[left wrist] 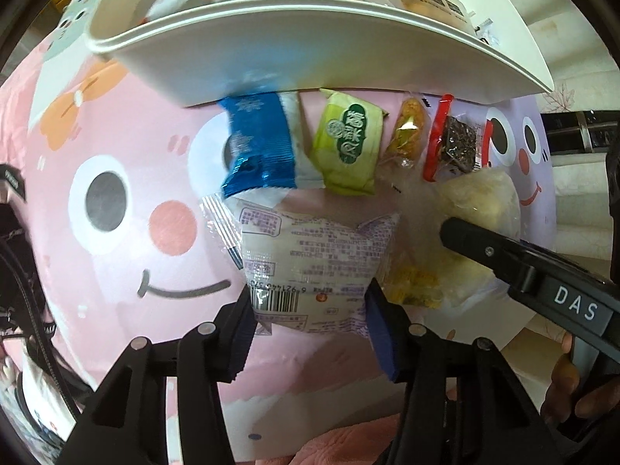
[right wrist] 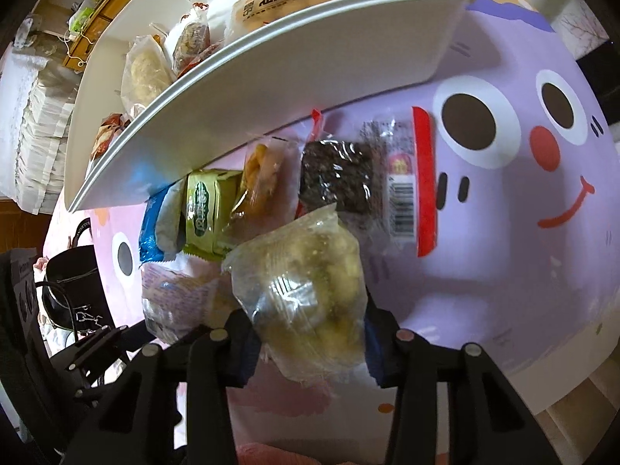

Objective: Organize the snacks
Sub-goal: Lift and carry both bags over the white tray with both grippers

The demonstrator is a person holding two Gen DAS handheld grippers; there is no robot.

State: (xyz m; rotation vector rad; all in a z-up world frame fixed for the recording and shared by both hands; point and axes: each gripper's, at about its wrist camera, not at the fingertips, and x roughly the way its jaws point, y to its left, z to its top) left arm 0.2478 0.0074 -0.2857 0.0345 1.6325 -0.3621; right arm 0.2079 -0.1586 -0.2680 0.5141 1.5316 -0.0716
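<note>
On the left of the worktop (left wrist: 116, 147), covered by a cartoon-face cloth, the left gripper (left wrist: 310, 325) stands with its jaws spread wide on either side of the white purple-printed packet (left wrist: 310, 255). The pads sit just beside the packet's near edges, and whether they touch it cannot be told. The risk here is a shallow bite: if the jaws close on the crinkled end seal alone, the film may slip out when it is lifted.

Beyond it a row of snacks lies against the front wall of the white tray (left wrist: 271, 66): the blue packet (left wrist: 259, 147), the green packet (left wrist: 348, 143), a small clear yellow sweet (left wrist: 407, 131) and the dark red-edged bar (left wrist: 457, 143). Sweeping forward could shove these under the tray's overhanging rim.

Further right, the right gripper (right wrist: 310, 341) has its jaws closed on the clear bag of pale snack (right wrist: 306, 283), apparently raised off the cloth. The soft bag bulges past the pads, so it may sag, twist free, or be crushed if squeezed harder. The two grippers are near one another; crossing paths toward the tray, already part filled, could knock a packet loose.
</note>
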